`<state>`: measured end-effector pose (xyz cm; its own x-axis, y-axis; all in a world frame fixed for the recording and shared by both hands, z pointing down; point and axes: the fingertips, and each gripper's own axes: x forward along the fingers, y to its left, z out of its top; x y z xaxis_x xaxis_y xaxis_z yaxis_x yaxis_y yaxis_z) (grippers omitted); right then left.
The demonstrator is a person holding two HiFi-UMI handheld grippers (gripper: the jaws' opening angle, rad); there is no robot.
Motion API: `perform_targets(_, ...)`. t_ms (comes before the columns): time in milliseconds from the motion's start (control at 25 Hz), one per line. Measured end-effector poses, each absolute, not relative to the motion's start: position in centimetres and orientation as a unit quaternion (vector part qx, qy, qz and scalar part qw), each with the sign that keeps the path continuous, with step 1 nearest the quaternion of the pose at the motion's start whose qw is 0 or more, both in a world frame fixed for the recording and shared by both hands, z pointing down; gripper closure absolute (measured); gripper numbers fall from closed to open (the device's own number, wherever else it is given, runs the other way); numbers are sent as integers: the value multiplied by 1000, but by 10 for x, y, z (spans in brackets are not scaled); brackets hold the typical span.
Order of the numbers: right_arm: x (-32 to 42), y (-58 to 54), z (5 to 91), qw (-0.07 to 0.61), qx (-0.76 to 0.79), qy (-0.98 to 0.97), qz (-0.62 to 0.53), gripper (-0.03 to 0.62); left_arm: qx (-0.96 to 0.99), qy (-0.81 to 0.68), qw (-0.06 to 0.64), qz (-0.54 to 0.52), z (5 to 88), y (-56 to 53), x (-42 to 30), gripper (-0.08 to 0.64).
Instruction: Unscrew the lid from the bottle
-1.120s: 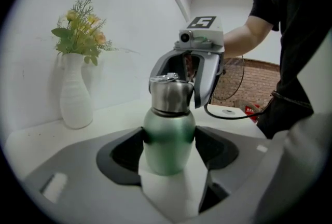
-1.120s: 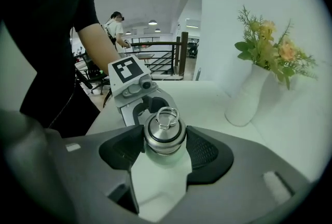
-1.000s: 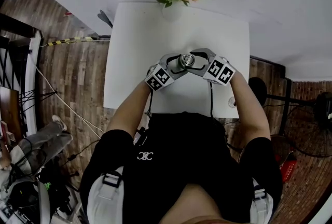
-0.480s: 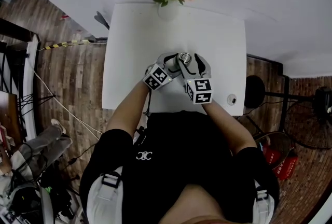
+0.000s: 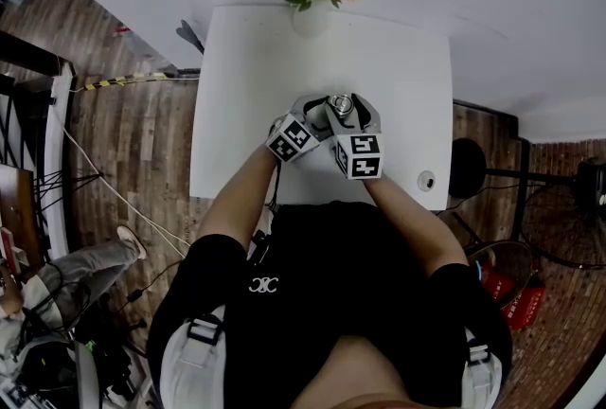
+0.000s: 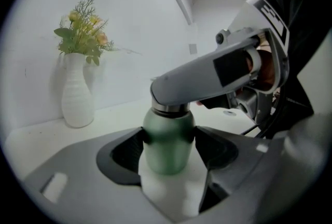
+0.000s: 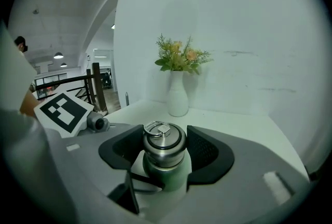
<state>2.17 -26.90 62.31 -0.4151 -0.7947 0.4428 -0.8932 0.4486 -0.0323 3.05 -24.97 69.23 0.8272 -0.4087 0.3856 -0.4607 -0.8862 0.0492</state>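
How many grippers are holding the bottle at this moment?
2. The left gripper clamps the green bottle at its body; the right gripper clamps the steel lid on top.

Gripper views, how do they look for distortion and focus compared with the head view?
Left gripper view: fisheye with dark corners, the green bottle clear, the near jaws soft. Right gripper view: same bowed edges, steel lid crisp. Head view: dim, wide-angle, table bright.
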Motion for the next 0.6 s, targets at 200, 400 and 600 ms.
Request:
perform_targets(200,15,-266,623,209,379,-895,110,331,954,-226,70,182,691,-249,30,195)
perform_targets(400,9,-259,626,274,175,-943,74,331,954,-227,68,185,691,-250,30,195)
perform_targets(600,4,-252,631,375,35,-926,17,331,953,-227,69,188,690,-250,30,195)
